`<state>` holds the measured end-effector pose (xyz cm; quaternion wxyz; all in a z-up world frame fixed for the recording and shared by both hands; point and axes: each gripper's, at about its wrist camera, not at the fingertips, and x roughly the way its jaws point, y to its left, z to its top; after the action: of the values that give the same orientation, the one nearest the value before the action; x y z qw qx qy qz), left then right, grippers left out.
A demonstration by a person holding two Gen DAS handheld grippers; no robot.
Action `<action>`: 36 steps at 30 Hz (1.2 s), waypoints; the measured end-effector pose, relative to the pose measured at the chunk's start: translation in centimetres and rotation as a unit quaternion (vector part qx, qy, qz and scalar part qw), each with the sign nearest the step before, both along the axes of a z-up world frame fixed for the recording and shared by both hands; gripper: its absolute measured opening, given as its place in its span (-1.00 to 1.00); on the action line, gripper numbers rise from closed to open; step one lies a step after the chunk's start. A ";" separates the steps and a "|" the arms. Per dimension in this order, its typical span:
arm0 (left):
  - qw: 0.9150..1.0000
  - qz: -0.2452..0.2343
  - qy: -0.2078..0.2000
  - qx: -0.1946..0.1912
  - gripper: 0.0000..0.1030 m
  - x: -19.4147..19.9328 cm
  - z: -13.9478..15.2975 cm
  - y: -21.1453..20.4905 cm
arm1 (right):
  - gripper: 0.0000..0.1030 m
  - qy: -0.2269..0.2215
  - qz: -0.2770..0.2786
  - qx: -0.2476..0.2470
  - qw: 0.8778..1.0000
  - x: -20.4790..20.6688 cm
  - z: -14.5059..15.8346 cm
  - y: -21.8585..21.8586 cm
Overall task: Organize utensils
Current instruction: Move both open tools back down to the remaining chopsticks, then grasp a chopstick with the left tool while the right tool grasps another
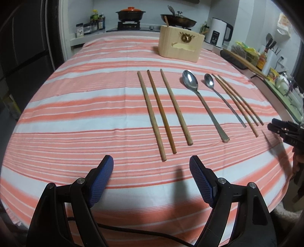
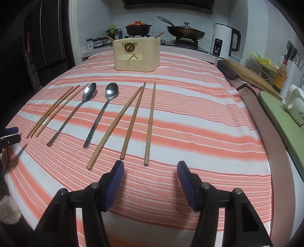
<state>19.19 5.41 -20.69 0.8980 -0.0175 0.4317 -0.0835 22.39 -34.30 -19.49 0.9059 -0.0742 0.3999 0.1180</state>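
On the striped cloth lie three thick wooden chopsticks (image 1: 163,110), two metal spoons (image 1: 201,100), and three thin chopsticks (image 1: 239,102), side by side. A pale wooden utensil holder (image 1: 180,44) stands at the far side with two chopsticks in it. My left gripper (image 1: 151,165) is open and empty, just short of the near ends of the thick chopsticks. In the right wrist view, my right gripper (image 2: 150,171) is open and empty near the end of a thick chopstick (image 2: 150,123); the spoons (image 2: 102,112), thin chopsticks (image 2: 53,110) and holder (image 2: 135,55) show too.
The table carries a pink and white striped cloth (image 1: 85,106). Behind it is a stove with a clay pot (image 1: 131,14) and a wok (image 1: 178,20). A white kettle (image 2: 224,40), a cutting board (image 2: 250,76) and bottles line the counter on the right.
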 end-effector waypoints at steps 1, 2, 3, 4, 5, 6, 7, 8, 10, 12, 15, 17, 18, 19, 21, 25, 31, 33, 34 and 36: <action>1.000 0.001 0.001 0.001 0.59 0.1 -0.1 0.0 | 0.15 0.001 0.000 0.000 1.000 0.0 -0.1 0.0; 1.000 0.002 0.001 0.002 0.59 0.2 -0.2 -0.1 | 0.15 0.002 -0.001 0.000 1.000 0.0 -0.1 0.0; 1.000 0.003 0.001 0.006 0.56 0.2 -0.3 -0.2 | 0.15 0.002 -0.001 -0.001 1.000 0.0 -0.1 -0.1; 1.000 0.004 0.000 0.011 0.53 0.3 -0.3 -0.3 | 0.15 0.002 -0.002 0.000 1.000 0.1 -0.1 -0.1; 1.000 0.006 0.000 0.016 0.52 0.4 -0.4 -0.3 | 0.15 0.001 -0.002 0.000 1.000 0.1 -0.1 -0.1; 1.000 0.009 0.000 0.021 0.50 0.4 -0.5 -0.3 | 0.15 0.000 -0.002 -0.001 1.000 0.1 0.0 -0.1; 1.000 0.011 0.001 0.025 0.46 0.5 -0.6 -0.3 | 0.15 0.000 -0.001 -0.002 1.000 0.0 0.0 -0.1; 1.000 0.014 0.003 0.027 0.43 0.6 -0.7 -0.2 | 0.15 -0.002 -0.001 -0.004 1.000 0.0 0.1 0.0; 0.999 0.019 0.008 0.029 0.30 0.9 -1.1 0.0 | 0.15 -0.003 0.002 -0.008 1.000 0.1 0.1 0.1; 0.999 0.024 0.007 0.039 0.24 1.0 -1.3 -0.1 | 0.15 -0.002 0.004 -0.011 1.000 0.2 0.0 0.2; 0.999 0.022 0.004 0.050 0.09 1.2 -1.3 -0.5 | 0.12 -0.001 0.006 -0.015 1.000 0.6 0.0 0.5; 0.998 0.019 0.002 0.057 -0.07 1.3 -1.2 -0.9 | 0.06 0.001 0.009 -0.015 1.000 0.9 -0.1 0.7; 0.998 0.015 0.000 0.061 -0.23 1.3 -1.2 -1.2 | 0.05 0.002 0.011 -0.014 1.000 1.1 -0.1 0.8; 0.998 0.011 -0.001 0.064 -0.43 1.4 -1.2 -1.5 | 0.01 0.005 0.013 -0.012 1.000 1.4 -0.2 0.9; 0.998 0.005 -0.002 0.066 -0.68 1.5 -1.1 -2.0 | -0.10 0.011 0.018 -0.004 1.000 1.9 -0.3 1.2; 0.997 0.005 -0.007 0.075 -0.90 1.8 -1.1 -2.6 | -0.31 0.023 0.022 -0.009 0.999 2.6 -0.9 1.9; 0.998 0.035 -0.005 0.052 -0.94 2.9 -1.1 -1.6 | -0.87 0.032 -0.023 0.007 0.999 3.5 -1.5 0.3; 0.998 0.049 -0.003 0.046 -0.94 3.5 -1.0 -0.9 | -0.88 0.028 -0.040 0.005 0.999 3.8 -1.5 -0.4; 0.997 0.057 -0.002 0.044 -0.94 3.9 -1.0 -0.5 | -0.88 0.027 -0.049 0.004 0.998 3.9 -1.5 -0.8; 0.997 0.068 0.000 0.042 -0.94 4.5 -1.0 0.2 | -0.88 0.025 -0.065 0.004 0.998 4.2 -1.4 -1.7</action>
<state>23.71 5.64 -21.74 0.9014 -0.0097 0.4329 -0.0038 26.61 -36.00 -20.89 0.9017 -0.0418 0.4257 0.0626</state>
